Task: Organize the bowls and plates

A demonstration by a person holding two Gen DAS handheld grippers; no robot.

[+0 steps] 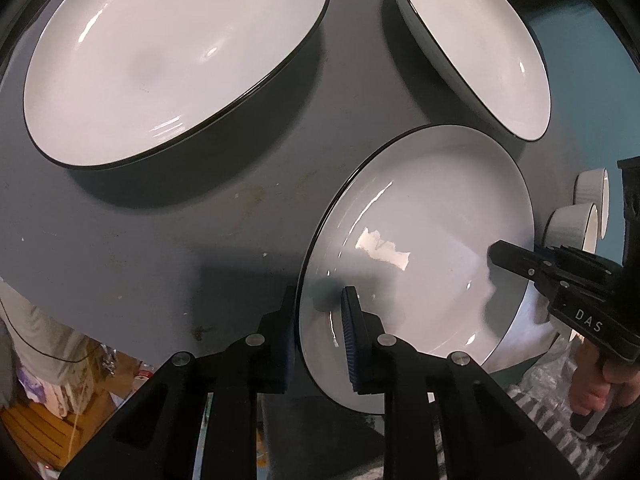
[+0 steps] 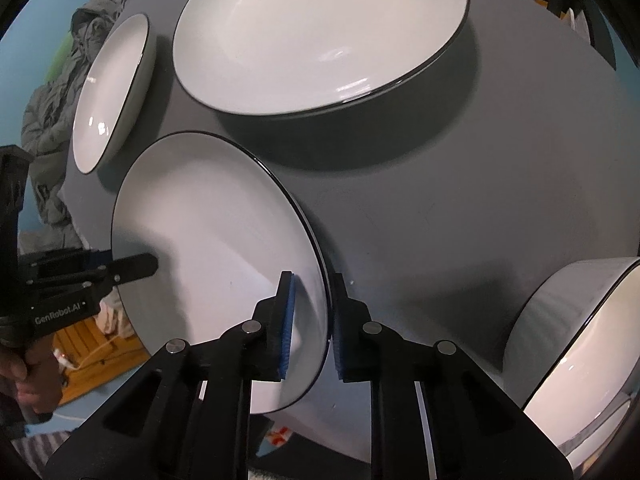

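Observation:
A white plate with a thin black rim [image 1: 420, 208] [image 2: 208, 216] sits at the near edge of the grey table [image 1: 200, 232]. My left gripper [image 1: 316, 340] straddles its left rim, one pad inside, one outside. My right gripper [image 2: 310, 328] straddles the opposite rim the same way; it also shows in the left wrist view [image 1: 520, 260]. Both look clamped on the plate. A larger white plate [image 1: 168, 56] [image 2: 320, 28] lies further back. Another white plate [image 1: 480, 48] [image 2: 112, 92] lies at the far side.
Two small white ribbed bowls [image 1: 580, 216] stand at the table's right edge. A big white bowl [image 2: 580, 344] sits at the right in the right wrist view. Grey clothing [image 2: 52, 120] is piled beyond the table. The floor is blue, with a wooden slatted piece [image 1: 36, 428] below.

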